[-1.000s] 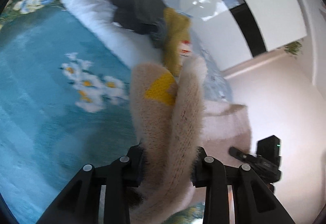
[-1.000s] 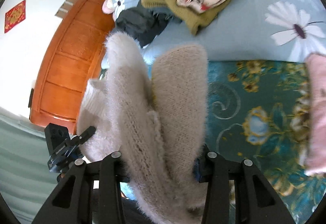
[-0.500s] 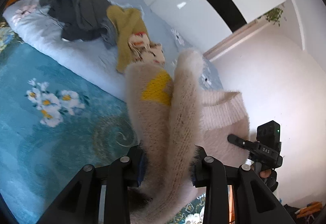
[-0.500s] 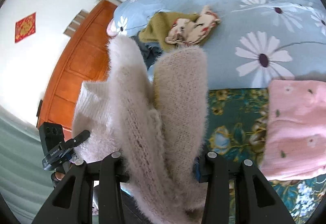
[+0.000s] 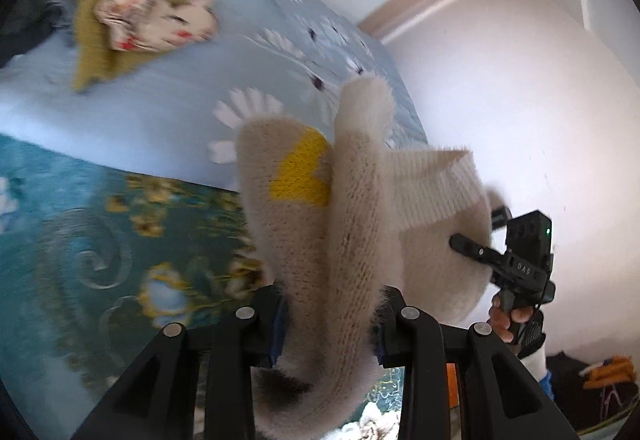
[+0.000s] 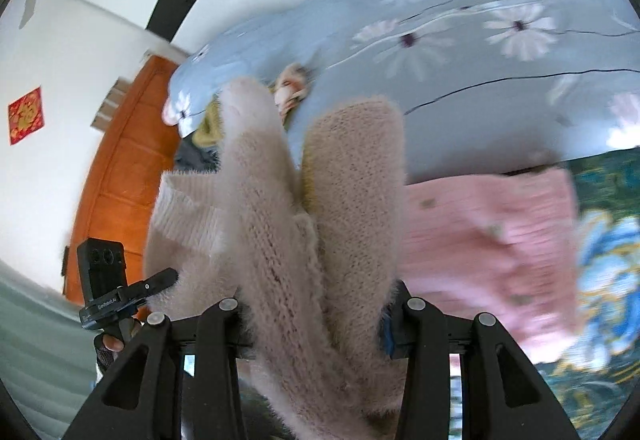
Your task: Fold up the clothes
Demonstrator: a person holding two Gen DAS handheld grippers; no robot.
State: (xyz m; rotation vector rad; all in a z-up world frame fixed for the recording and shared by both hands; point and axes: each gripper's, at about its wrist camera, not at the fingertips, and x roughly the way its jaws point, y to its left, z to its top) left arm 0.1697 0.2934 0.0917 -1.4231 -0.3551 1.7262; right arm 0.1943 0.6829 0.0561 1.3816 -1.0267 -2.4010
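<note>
A fuzzy cream sweater with a yellow patch hangs bunched between both grippers, held up above the bed. My left gripper is shut on one end of the sweater. My right gripper is shut on the other end, the knit rising in two thick folds before the lens. Each wrist view shows the other gripper: the right one at the sweater's far right, the left one at the lower left. A folded pink garment lies on the teal floral blanket.
An olive sweater with a white patterned cloth on it lies on the light-blue daisy quilt. Dark clothes sit beside the olive one. An orange wooden headboard stands at the left, white walls behind.
Both grippers have swung with the sweater toward the foot side of the bed; the pink folded garment now fills the right wrist view's right, and the clothes pile slid left and away.
</note>
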